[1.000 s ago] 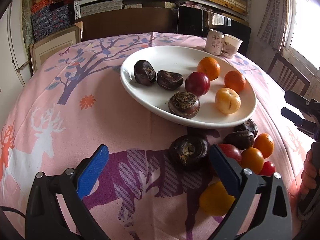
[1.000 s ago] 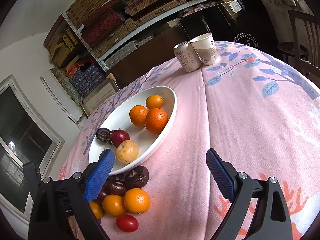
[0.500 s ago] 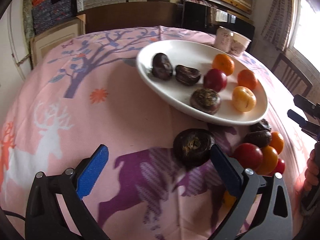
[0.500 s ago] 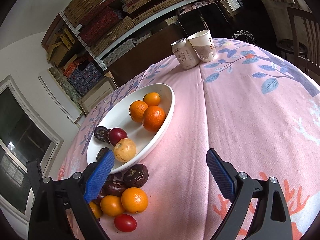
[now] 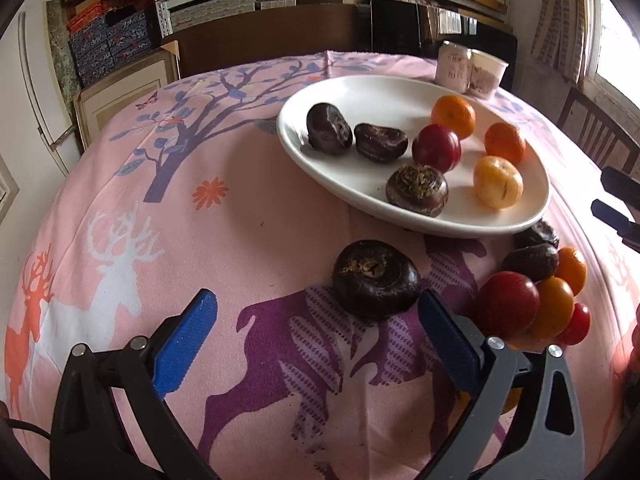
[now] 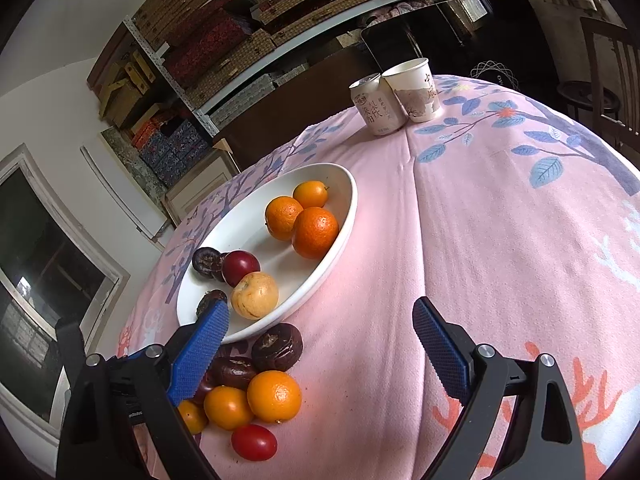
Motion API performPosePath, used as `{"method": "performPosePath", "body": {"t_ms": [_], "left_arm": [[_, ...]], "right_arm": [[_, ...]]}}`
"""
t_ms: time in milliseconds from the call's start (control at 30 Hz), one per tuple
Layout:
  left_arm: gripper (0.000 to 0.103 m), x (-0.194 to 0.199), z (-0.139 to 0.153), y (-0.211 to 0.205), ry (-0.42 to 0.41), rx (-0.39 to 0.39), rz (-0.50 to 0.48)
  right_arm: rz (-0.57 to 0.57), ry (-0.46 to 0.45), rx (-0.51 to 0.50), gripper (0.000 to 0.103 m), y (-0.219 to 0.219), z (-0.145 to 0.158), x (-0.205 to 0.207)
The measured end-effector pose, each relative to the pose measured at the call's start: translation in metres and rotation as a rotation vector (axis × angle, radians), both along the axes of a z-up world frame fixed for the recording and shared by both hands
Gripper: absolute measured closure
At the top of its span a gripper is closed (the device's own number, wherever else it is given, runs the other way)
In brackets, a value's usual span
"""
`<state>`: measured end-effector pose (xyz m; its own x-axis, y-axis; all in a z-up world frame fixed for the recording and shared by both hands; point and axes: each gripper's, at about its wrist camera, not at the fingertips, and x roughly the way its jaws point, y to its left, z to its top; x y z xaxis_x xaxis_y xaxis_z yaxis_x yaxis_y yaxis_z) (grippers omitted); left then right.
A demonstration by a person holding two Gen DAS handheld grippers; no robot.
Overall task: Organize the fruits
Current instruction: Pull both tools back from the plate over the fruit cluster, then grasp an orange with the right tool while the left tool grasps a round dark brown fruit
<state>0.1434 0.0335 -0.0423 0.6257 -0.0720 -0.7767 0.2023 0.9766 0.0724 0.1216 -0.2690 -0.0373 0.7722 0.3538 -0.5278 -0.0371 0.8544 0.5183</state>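
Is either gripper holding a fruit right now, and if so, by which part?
Nothing is held. The left gripper and right gripper are both open; the dark water chestnut lies on the cloth, ungripped.

A counter draped in a pink cloth printed with deer and trees (image 5: 248, 216) carries a white oval ceramic plate (image 5: 360, 184), a pale drink can (image 6: 377, 106) and a white paper cup (image 6: 416, 90) touching it. Directly on the cloth lie a dark round water chestnut (image 5: 376, 278) and, beside the plate, a cluster of small orange, red and dark fruits (image 6: 244, 392), possibly touching its rim.

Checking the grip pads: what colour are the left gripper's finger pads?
Blue, textured pads; clearest in the left wrist view.
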Motion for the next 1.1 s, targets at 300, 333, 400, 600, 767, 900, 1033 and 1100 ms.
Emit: {"method": "performPosePath", "body": {"t_ms": [300, 333, 400, 600, 767, 900, 1033, 1100], "left_arm": [[0.004, 0.003, -0.007, 0.002, 0.058, -0.048, -0.009], [0.004, 0.003, -0.007, 0.002, 0.058, -0.047, -0.009], [0.004, 0.003, -0.007, 0.002, 0.058, -0.048, -0.009], [0.004, 0.002, -0.007, 0.002, 0.058, -0.047, -0.009], [0.004, 0.003, -0.007, 0.002, 0.058, -0.048, -0.009], [0.004, 0.003, -0.007, 0.002, 0.058, -0.048, -0.009], [0.004, 0.003, -0.007, 0.002, 0.058, -0.047, -0.009], [0.004, 0.003, -0.007, 0.002, 0.058, -0.047, -0.008]], "right_arm": [[0.161, 0.058, -0.144, 0.010, 0.041, -0.006, -0.005], [0.174, 0.060, -0.149, 0.015, 0.044, -0.006, -0.008], [0.197, 0.074, -0.161, 0.022, 0.048, -0.009, -0.012], [0.213, 0.126, -0.166, 0.033, 0.052, -0.017, -0.008], [0.230, 0.123, -0.169, 0.037, 0.055, -0.017, -0.008], [0.267, 0.135, -0.159, 0.067, 0.059, -0.019, -0.006], [0.273, 0.136, -0.154, 0.067, 0.060, -0.019, -0.006], [0.271, 0.132, -0.155, 0.067, 0.059, -0.018, -0.006]]}}
